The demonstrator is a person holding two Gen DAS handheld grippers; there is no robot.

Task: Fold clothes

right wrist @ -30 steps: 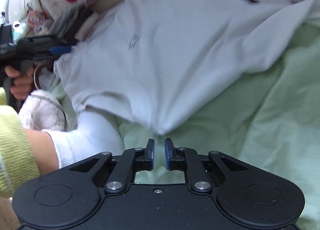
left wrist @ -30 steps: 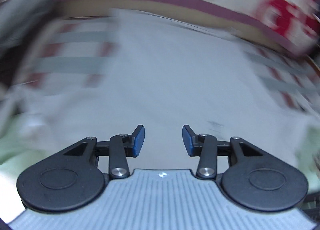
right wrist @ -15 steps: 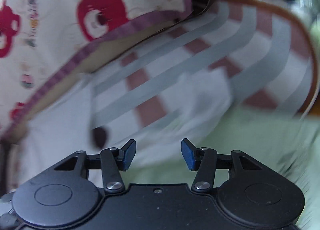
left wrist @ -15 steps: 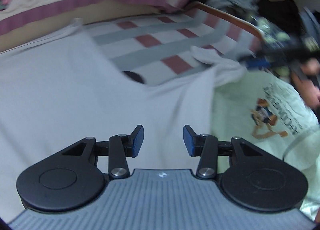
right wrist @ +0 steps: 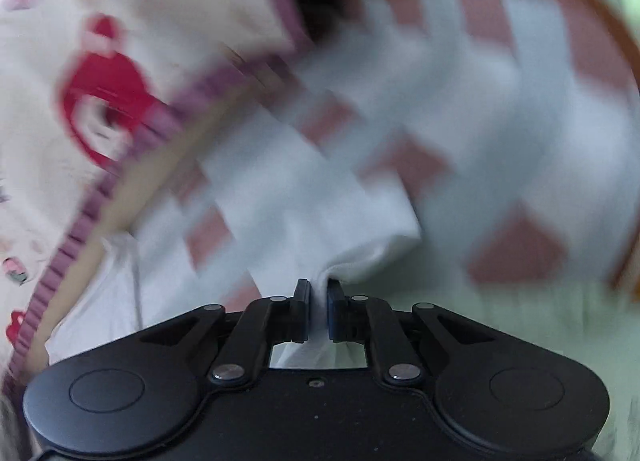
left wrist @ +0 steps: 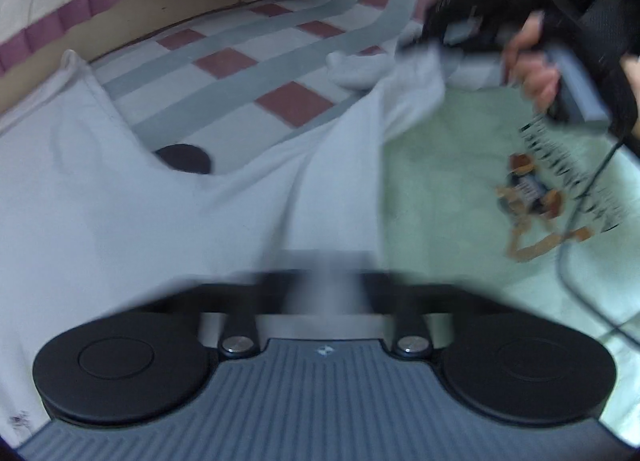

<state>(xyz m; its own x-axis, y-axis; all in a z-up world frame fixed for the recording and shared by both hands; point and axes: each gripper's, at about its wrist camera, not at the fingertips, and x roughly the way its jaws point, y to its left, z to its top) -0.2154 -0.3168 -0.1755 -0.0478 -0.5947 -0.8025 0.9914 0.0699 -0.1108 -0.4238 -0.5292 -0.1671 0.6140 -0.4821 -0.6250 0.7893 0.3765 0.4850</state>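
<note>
1. Two grips on one garment call for the same care: both hands should lift together and carry the held edge over evenly, so the white T-shirt (left wrist: 120, 197) folds flat instead of twisting between them.
2. Left gripper (left wrist: 326, 289): its jaws have just been closing and now stand fully shut, though motion blur smears the fingertips. White cloth runs right up to and between them, so my reading is that it has pinched the shirt's edge near the neckline; the blur keeps me from seeing the pads bite.
3. From that gripper the shirt spreads away to the left and ahead, lying over a checked red-and-grey mat (left wrist: 256, 61) with a dark round object (left wrist: 183, 158) showing in the neck opening. A mint-green printed garment (left wrist: 460, 189) lies beside the shirt on the right.
4. Further right in the left wrist view, a person's hand (left wrist: 530, 69) holds the other tool near the shirt's far corner.
5. Right gripper (right wrist: 319, 309): its jaws have just been closing and are now nearly together, clamped on a bunched fold of the white T-shirt (right wrist: 340, 229), which puckers out directly ahead of the blue pads (right wrist: 335, 313).
6. Keep that pinch firm and shallow; a thick wad could slip during the carry, I judge.
</note>
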